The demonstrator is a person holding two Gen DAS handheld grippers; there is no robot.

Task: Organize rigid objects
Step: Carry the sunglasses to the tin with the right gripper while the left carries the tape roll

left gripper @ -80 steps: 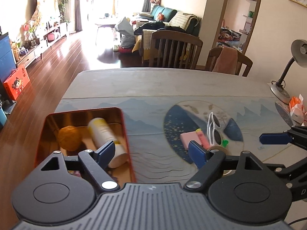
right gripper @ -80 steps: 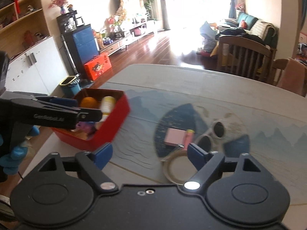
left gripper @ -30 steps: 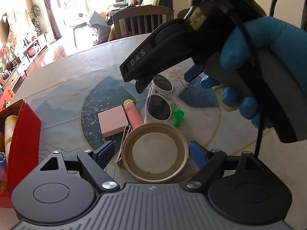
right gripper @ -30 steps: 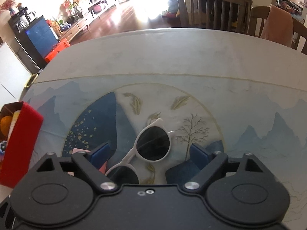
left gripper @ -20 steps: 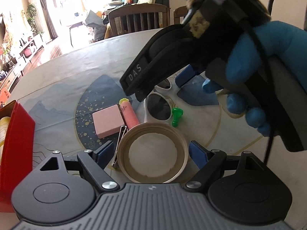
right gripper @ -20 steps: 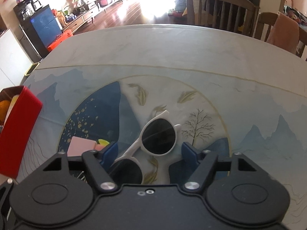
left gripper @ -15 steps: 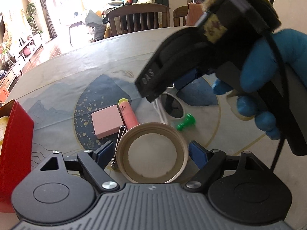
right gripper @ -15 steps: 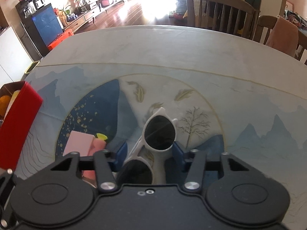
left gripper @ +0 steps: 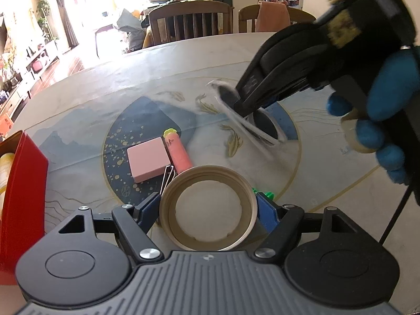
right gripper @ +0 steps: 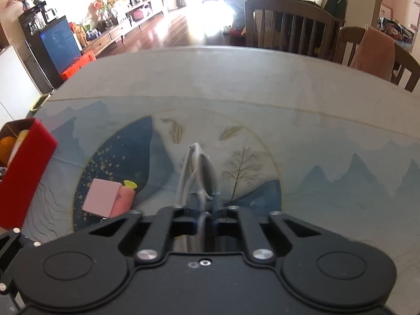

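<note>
My left gripper point(left gripper: 208, 208) is closed on a beige tape ring point(left gripper: 208, 208) lying on the table, its blue pads touching both sides. My right gripper point(right gripper: 203, 210) is shut on white sunglasses point(right gripper: 198, 173), which stand on edge between the jaws; in the left wrist view the right gripper point(left gripper: 249, 105) holds the sunglasses point(left gripper: 252, 120) tilted above the table. A pink block point(left gripper: 148, 158) and a pink tube point(left gripper: 178, 152) lie left of the ring. A small green piece point(left gripper: 266, 194) peeks out by the right pad.
A red box point(left gripper: 22, 194) with a bottle and an orange inside point(right gripper: 6, 148) stands at the table's left edge. A metal clip point(left gripper: 168, 174) lies by the ring. Wooden chairs point(right gripper: 288, 29) stand behind the far edge of the table point(right gripper: 341, 136).
My right gripper closed on the sunglasses and lifted them, turning them on edge. My left gripper moved to the tape ring and closed its pads on it.
</note>
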